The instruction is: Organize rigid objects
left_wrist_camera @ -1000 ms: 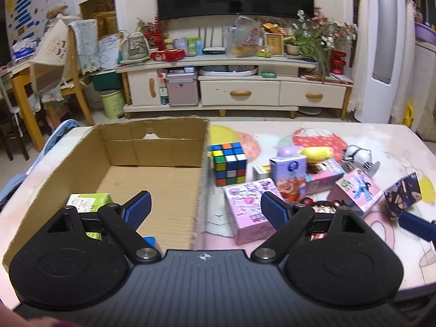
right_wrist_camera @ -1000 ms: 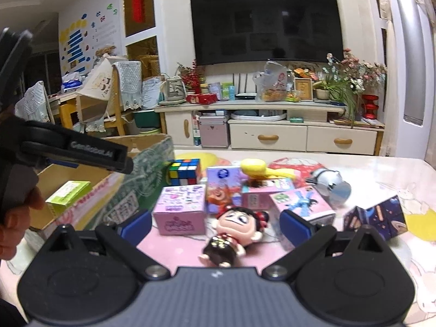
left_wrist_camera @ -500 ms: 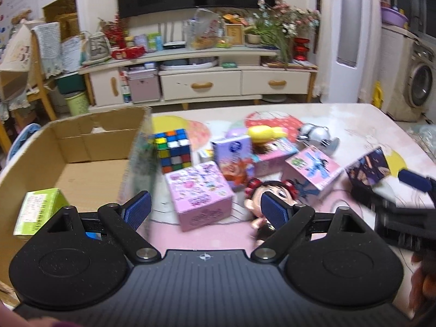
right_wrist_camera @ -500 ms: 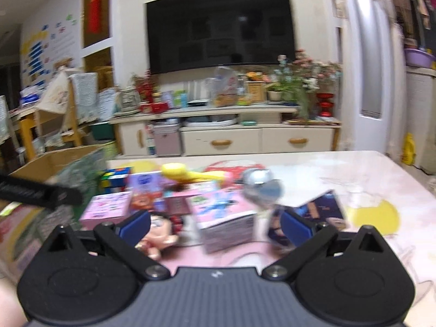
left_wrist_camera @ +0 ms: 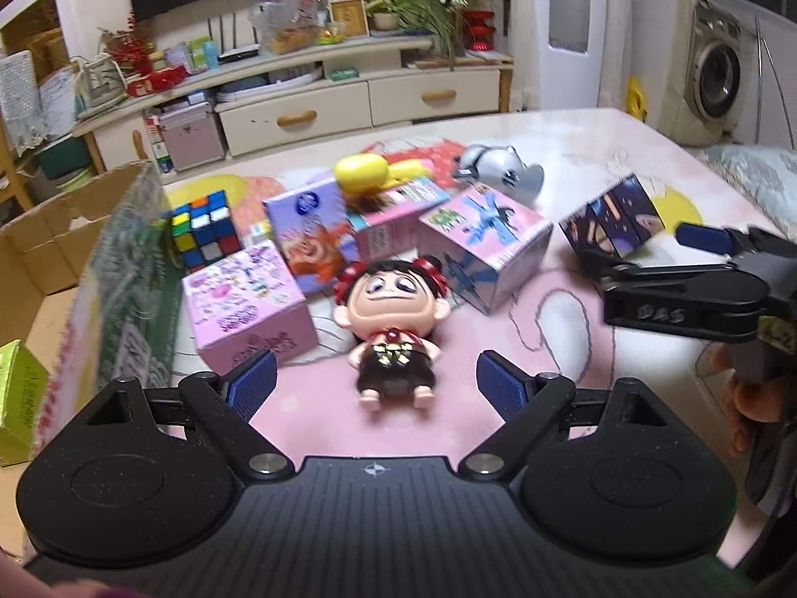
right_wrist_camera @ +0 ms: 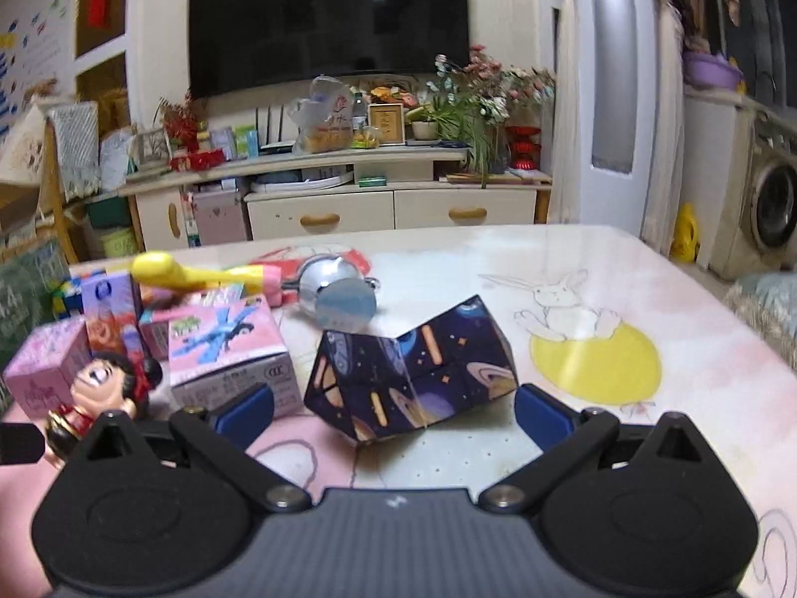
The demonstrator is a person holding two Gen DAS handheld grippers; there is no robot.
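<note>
A doll (left_wrist_camera: 391,321) with a red hair band lies on its back on the pink table, just ahead of my open left gripper (left_wrist_camera: 376,386), which holds nothing. The dark space-print folding cube (right_wrist_camera: 411,371) rests between the spread fingers of my open right gripper (right_wrist_camera: 393,411); whether the pads touch it I cannot tell. That same gripper shows at the right edge of the left wrist view, beside the cube (left_wrist_camera: 615,222). Pink boxes (left_wrist_camera: 246,306) (left_wrist_camera: 485,244), a purple carton (left_wrist_camera: 311,241), a Rubik's cube (left_wrist_camera: 204,229) and a yellow toy (left_wrist_camera: 368,174) crowd the table behind the doll (right_wrist_camera: 102,388).
A cardboard box (left_wrist_camera: 65,259) stands at the left with a green packet (left_wrist_camera: 17,391) inside. A silver toy (right_wrist_camera: 333,289) lies behind the folding cube. The table (right_wrist_camera: 647,299) stretches bare to the right. A TV cabinet (right_wrist_camera: 348,199) stands beyond the far edge.
Both grippers have swung to the right. The left one left the cardboard box and now faces the doll. The right one moved up to the space-print cube. Both stayed open.
</note>
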